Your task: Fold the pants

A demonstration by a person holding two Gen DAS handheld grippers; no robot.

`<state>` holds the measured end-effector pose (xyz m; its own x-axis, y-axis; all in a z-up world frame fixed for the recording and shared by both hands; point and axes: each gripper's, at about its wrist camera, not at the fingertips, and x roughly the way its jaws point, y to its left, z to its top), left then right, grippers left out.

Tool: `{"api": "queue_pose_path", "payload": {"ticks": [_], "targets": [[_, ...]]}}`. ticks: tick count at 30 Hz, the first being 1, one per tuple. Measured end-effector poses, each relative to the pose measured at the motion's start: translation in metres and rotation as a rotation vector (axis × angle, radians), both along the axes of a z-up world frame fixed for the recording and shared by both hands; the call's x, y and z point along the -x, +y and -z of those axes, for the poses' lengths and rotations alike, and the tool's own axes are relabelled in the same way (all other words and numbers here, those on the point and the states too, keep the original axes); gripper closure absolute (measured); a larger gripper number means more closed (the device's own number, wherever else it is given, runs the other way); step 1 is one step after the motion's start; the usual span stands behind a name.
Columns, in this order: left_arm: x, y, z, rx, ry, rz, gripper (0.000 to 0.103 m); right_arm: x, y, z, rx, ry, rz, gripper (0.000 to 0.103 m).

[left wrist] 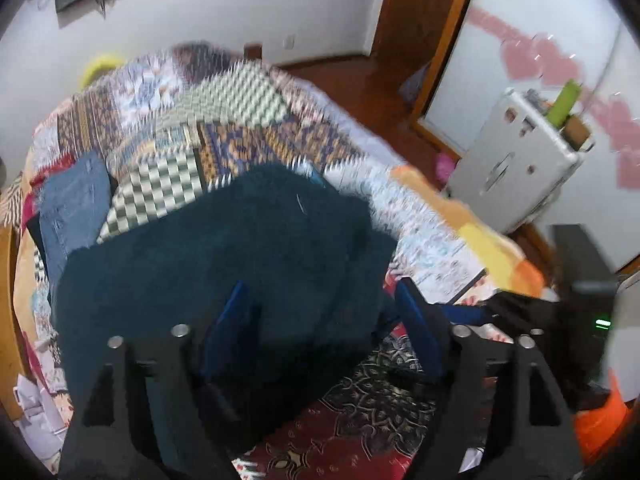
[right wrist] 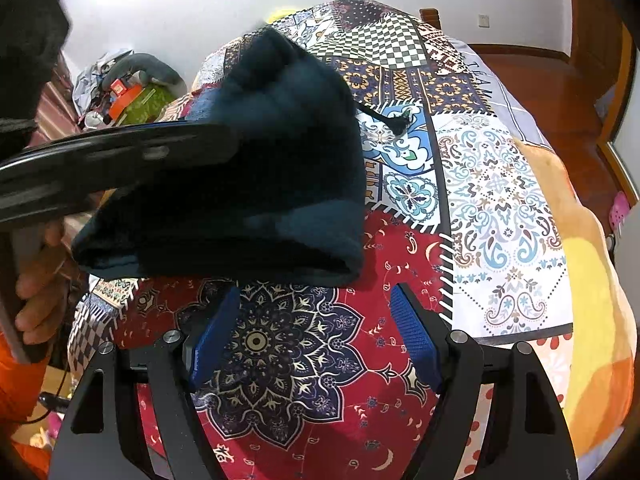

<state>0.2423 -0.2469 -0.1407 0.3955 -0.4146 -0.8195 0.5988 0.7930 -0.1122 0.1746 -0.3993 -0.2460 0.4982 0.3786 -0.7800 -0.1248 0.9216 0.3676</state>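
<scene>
Dark teal pants (right wrist: 256, 160) lie bunched in a folded heap on the patchwork bedspread (right wrist: 500, 200), just beyond the right gripper (right wrist: 316, 332). Its blue pads (right wrist: 412, 340) stand wide apart over the red patch, gripping nothing. The left gripper (left wrist: 320, 320) hovers over the pants' near edge, jaws wide, cloth below but not pinched. Folded blue jeans (left wrist: 76, 208) lie beside the pants.

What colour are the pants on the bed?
Dark teal pants, plain and unpatterned; clearest in the right wrist view.
</scene>
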Motion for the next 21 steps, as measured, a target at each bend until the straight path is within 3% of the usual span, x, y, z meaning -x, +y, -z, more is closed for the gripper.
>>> {"api": "queue_pose_path", "payload": {"ticks": [5, 10, 15, 21], "targets": [[-0.008, 0.029, -0.033, -0.005, -0.117, -0.080, 0.016, -0.004, 0.006, -0.002, -0.009, 0.000, -0.002, 0.028], [-0.059, 0.072, -0.037, -0.085, -0.172, -0.221, 0.012, -0.010, 0.018, -0.004, -0.013, -0.003, -0.025, 0.028], [-0.125, 0.112, -0.011, -0.175, -0.118, -0.326, 0.012, -0.020, 0.032, -0.001, -0.003, 0.007, -0.058, 0.028], [-0.191, 0.139, 0.058, -0.364, -0.020, -0.381, 0.012, -0.034, 0.043, 0.005, 0.011, 0.038, -0.075, 0.028]]}}
